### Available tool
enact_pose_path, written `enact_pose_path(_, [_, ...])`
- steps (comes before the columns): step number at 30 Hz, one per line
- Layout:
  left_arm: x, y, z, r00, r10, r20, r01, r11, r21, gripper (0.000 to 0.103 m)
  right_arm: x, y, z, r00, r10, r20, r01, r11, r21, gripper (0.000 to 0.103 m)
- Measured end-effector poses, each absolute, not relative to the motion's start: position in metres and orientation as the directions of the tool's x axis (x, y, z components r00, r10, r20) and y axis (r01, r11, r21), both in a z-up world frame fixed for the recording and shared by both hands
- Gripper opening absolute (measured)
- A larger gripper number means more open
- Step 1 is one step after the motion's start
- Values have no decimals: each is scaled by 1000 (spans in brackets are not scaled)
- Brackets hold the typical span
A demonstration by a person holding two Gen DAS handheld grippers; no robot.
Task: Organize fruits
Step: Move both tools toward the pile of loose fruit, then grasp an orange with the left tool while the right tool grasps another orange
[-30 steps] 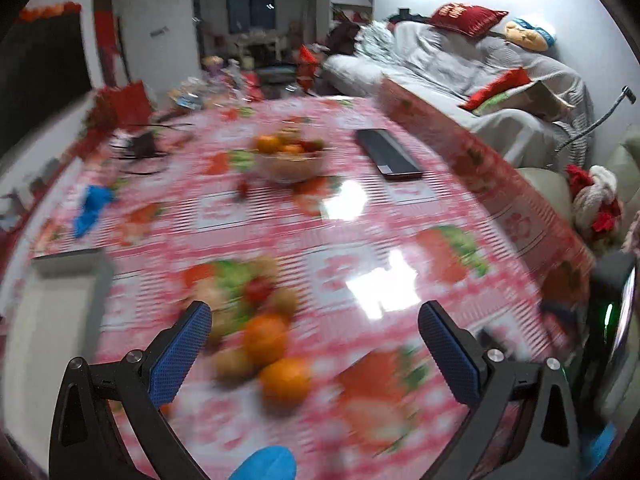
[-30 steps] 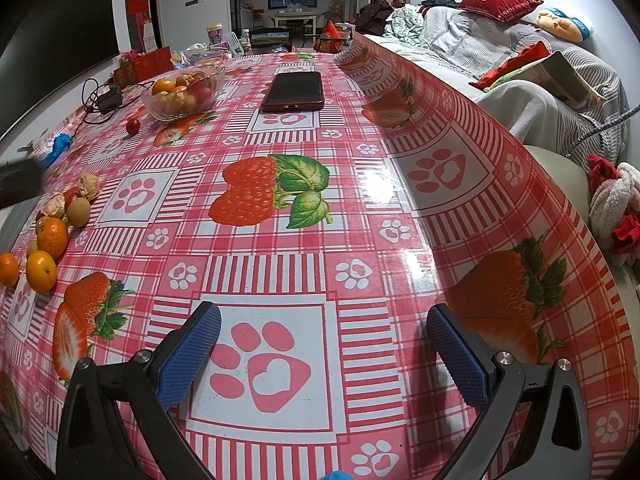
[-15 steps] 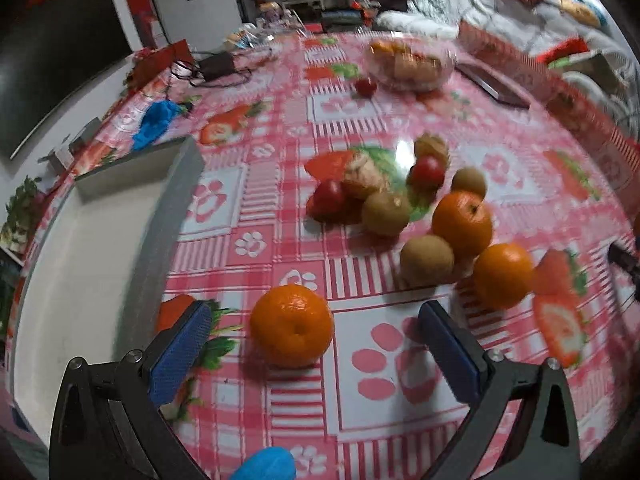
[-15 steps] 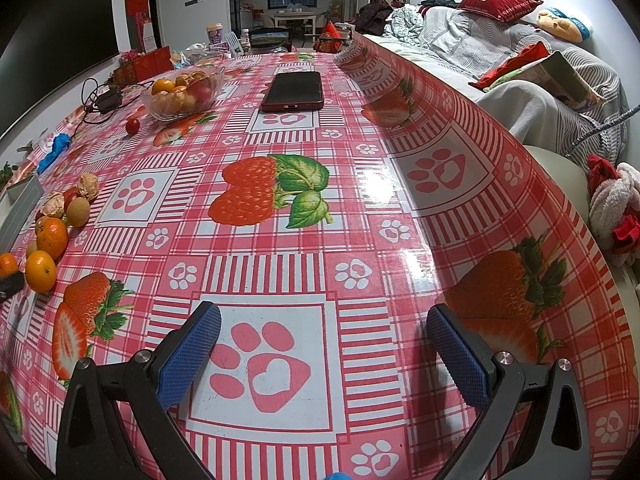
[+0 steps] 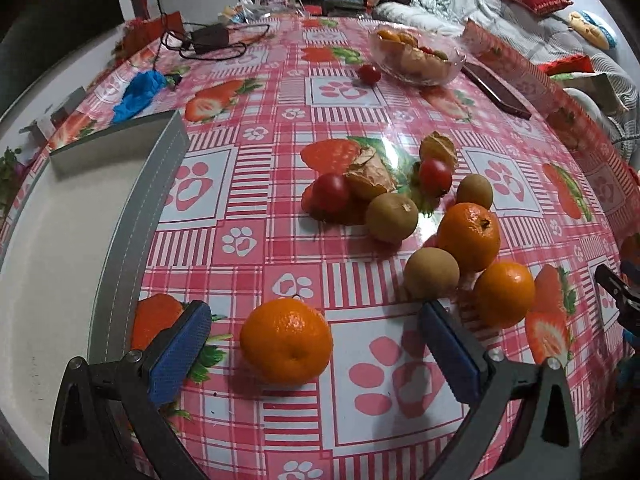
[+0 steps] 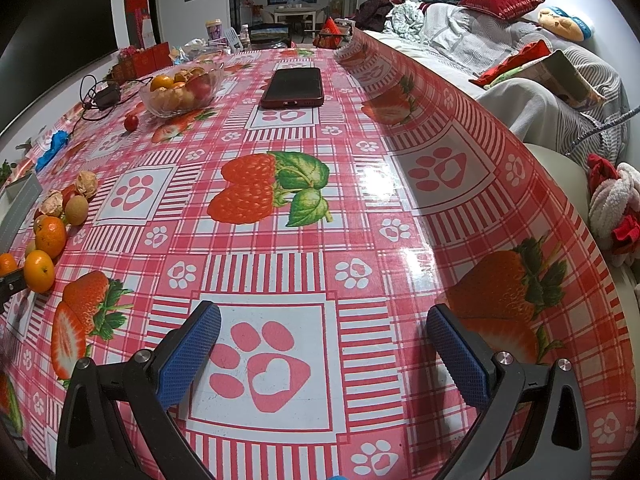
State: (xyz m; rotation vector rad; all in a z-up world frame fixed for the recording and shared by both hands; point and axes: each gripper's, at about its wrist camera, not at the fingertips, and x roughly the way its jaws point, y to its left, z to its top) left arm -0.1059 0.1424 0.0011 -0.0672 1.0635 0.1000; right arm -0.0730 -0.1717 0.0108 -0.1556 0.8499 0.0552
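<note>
Left gripper swung down from the far-table view within the last second; jaws spread wide, now bracketing the nearest orange, no contact yet. Grey tray sits just left of it. Looks like first pick lined up. Right gripper unchanged, open over bare tablecloth.

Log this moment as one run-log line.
left gripper: open, around nearest orange | right gripper: open, over bare tablecloth | grey tray: no fruit visible

Both wrist views low, sharing oranges
</note>
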Motion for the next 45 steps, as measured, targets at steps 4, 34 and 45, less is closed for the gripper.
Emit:
enact_pose_path(4, [-111,144,8,501,50,-864,-110,994,-6,69,-66,-167,15,575,-47,-817,-76,991,-111,103])
enact_pose_path(34, [-196,170,59,613,-9,-790,-104,990,-92,39,-89,14,13,507,233,-830,-454,890,-28,39])
enact_pose_path(45, [-210,211,80,658,24,-753,-174,977,-121,39,-102,21,37,527,251,-812,-483,874,-43,39])
